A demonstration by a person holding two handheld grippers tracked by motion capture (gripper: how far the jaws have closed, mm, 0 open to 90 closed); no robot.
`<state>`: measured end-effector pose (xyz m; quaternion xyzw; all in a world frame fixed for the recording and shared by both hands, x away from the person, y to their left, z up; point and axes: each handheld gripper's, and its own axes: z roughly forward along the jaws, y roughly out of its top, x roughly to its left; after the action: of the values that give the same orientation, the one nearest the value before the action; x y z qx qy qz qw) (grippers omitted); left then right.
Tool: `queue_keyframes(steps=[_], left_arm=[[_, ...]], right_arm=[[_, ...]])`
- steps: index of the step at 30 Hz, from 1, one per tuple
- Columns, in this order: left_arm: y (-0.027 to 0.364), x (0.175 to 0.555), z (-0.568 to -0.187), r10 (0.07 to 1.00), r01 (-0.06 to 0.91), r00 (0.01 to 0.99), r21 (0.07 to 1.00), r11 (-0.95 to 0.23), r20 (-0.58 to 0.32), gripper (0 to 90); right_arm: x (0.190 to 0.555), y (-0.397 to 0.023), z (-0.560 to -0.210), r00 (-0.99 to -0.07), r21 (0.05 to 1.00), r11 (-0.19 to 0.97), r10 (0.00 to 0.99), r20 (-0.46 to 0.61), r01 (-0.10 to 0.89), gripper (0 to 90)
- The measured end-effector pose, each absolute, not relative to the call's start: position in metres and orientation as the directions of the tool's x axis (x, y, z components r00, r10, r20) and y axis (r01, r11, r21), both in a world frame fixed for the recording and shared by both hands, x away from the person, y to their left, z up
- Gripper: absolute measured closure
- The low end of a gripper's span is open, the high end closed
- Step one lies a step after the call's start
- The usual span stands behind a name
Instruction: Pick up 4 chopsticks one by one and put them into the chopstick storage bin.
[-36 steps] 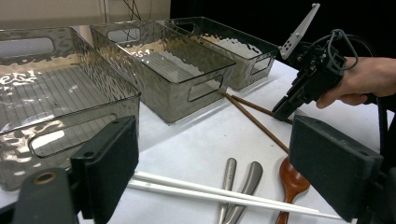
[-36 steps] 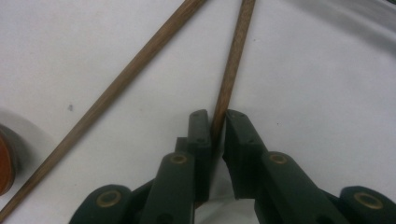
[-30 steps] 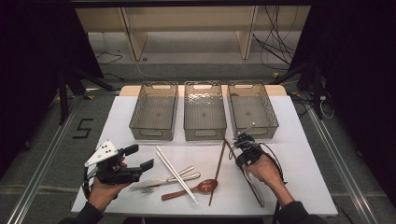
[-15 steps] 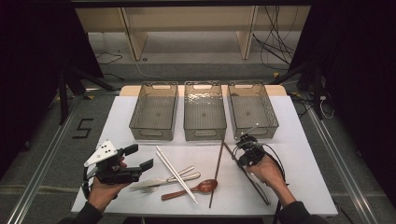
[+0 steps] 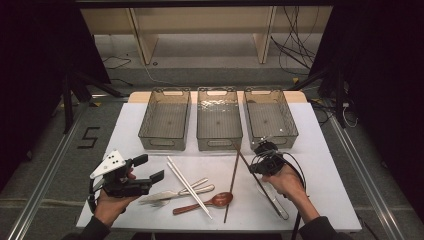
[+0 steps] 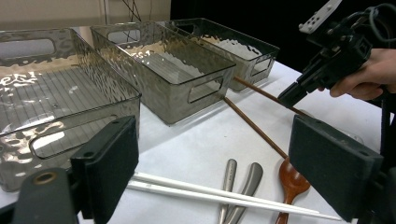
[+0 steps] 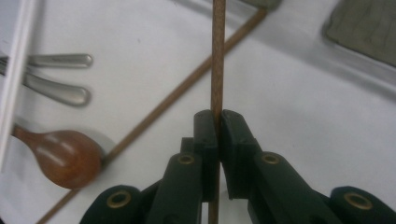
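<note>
Sorting has barely begun: right gripper [image 7: 215, 122] jaws clench one brown chopstick [image 7: 216, 56] above the table [image 5: 320, 165], left gripper [image 6: 224, 158] jaws gape empty, three bins [image 5: 219, 131] hold nothing.

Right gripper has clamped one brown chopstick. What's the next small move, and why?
Probably lift it a little and carry it toward the right-hand bin. The right gripper is shut on the brown chopstick, whose far end already points at that bin, while its twin lies on the table.
</note>
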<state>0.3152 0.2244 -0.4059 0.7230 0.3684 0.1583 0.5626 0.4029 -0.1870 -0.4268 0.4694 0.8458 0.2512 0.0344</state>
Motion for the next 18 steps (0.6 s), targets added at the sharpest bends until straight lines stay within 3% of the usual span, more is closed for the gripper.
queue_keyframes(steps=[18], left_arm=[[0.225,0.316,-0.407,0.716,0.356,0.671,0.931,-0.084,-0.192,15.6]], right_arm=[[0.406,-0.18,-0.397,-0.594,0.588,0.396,0.782,0.187,0.706,85.8]])
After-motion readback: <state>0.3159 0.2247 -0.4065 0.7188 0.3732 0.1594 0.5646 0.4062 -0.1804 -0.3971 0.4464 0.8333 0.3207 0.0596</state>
